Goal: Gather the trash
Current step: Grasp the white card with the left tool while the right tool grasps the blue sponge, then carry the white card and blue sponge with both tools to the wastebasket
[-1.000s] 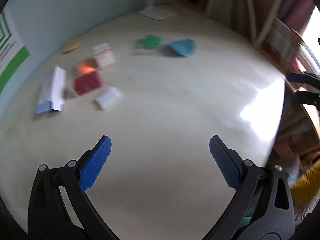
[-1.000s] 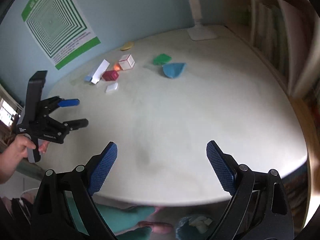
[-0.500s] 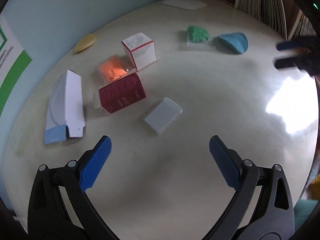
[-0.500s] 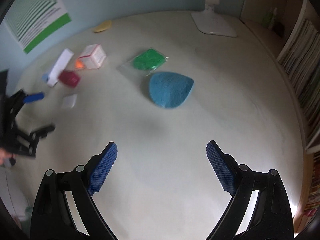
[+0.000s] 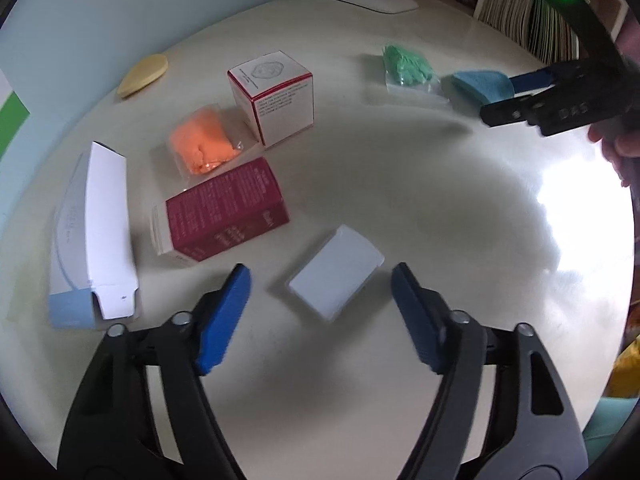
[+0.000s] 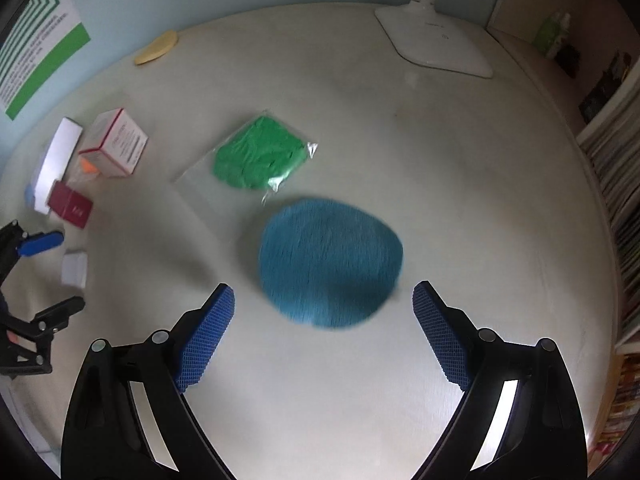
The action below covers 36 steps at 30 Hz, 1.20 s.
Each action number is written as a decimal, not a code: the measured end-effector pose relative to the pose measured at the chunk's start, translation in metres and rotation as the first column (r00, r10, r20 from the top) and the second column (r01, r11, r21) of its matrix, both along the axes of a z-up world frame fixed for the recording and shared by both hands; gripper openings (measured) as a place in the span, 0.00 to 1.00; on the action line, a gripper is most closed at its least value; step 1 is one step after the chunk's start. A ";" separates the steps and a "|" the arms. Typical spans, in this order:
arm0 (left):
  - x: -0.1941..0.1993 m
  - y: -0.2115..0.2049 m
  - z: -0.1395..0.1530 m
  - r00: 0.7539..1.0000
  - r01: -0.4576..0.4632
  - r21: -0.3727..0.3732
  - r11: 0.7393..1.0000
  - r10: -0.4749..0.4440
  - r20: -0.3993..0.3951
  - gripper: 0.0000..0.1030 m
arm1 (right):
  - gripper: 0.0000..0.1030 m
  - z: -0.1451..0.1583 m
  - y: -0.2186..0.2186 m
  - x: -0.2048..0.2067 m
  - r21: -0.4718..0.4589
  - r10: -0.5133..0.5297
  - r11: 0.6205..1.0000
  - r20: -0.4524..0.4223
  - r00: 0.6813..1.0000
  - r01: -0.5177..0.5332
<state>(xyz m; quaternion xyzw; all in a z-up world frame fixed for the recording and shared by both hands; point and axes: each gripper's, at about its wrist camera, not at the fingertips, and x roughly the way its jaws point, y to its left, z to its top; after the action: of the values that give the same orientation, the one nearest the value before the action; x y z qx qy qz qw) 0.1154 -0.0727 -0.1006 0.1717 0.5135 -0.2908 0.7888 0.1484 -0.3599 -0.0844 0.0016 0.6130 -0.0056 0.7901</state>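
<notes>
Trash lies on a white round table (image 5: 400, 184). My left gripper (image 5: 320, 316) is open, its fingertips either side of a small white box (image 5: 335, 273), just short of it. Beyond lie a dark red box (image 5: 224, 212), a long white-and-blue carton (image 5: 94, 236), an orange bagged item (image 5: 202, 142) and a white cube box (image 5: 274, 96). My right gripper (image 6: 324, 332) is open just short of a blue round pad (image 6: 330, 268). A green bagged item (image 6: 258, 158) lies behind the pad.
A yellow oval (image 5: 142, 76) lies near the wall. A white lamp base (image 6: 436, 48) stands at the back of the table. Shelves of books (image 6: 624, 184) line the right side. A green-striped poster (image 6: 36, 56) hangs on the wall.
Both grippers have moved forward over the table. The left has closed in on the small white box and narrowed somewhat. The right has closed in on the blue pad.
</notes>
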 end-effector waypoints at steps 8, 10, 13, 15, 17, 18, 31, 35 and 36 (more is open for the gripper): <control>0.002 -0.006 0.006 0.999 0.010 -0.037 0.999 -0.011 -0.042 0.29 | 0.65 0.001 0.004 0.010 -0.009 0.023 1.000 0.021 1.000 -0.022; 0.001 -0.004 0.007 0.999 0.000 -0.055 0.998 -0.003 -0.054 0.29 | 0.65 0.007 0.004 0.004 0.003 0.040 0.999 0.041 0.998 -0.040; -0.005 -0.003 0.012 0.998 -0.001 -0.059 0.998 -0.002 -0.055 0.29 | 0.65 0.018 0.002 -0.008 0.025 0.059 0.998 0.065 0.996 -0.061; -0.012 -0.005 0.019 0.999 0.007 -0.064 0.998 -0.009 -0.045 0.29 | 0.65 0.028 -0.001 -0.019 0.047 0.066 0.996 0.087 0.994 -0.071; -0.018 -0.010 0.027 0.999 0.017 -0.070 0.997 -0.020 -0.038 0.29 | 0.65 0.038 -0.005 -0.030 0.068 0.067 0.995 0.111 0.992 -0.074; -0.022 -0.014 0.032 0.999 0.027 -0.076 0.997 -0.029 -0.029 0.29 | 0.65 0.044 -0.007 -0.036 0.079 0.066 0.994 0.121 0.990 -0.076; -0.096 -0.104 0.071 0.962 0.272 -0.080 0.959 -0.270 0.037 0.29 | 0.65 0.106 -0.066 -0.188 0.153 -0.081 0.987 0.249 0.965 0.044; -0.143 -0.145 0.069 0.916 0.400 -0.069 0.914 -0.400 0.023 0.29 | 0.65 0.112 -0.088 -0.263 0.140 -0.174 0.980 0.263 0.949 0.141; -0.156 -0.155 0.067 0.902 0.432 -0.068 0.899 -0.432 0.017 0.29 | 0.65 0.112 -0.092 -0.282 0.128 -0.195 0.978 0.261 0.946 0.166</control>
<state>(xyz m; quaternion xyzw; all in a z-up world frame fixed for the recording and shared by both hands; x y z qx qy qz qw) -0.0409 -0.2281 -0.0339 0.2538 0.4517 -0.4762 0.7105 -0.1331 -0.4516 0.0273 0.0997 0.4954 -0.0456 0.8617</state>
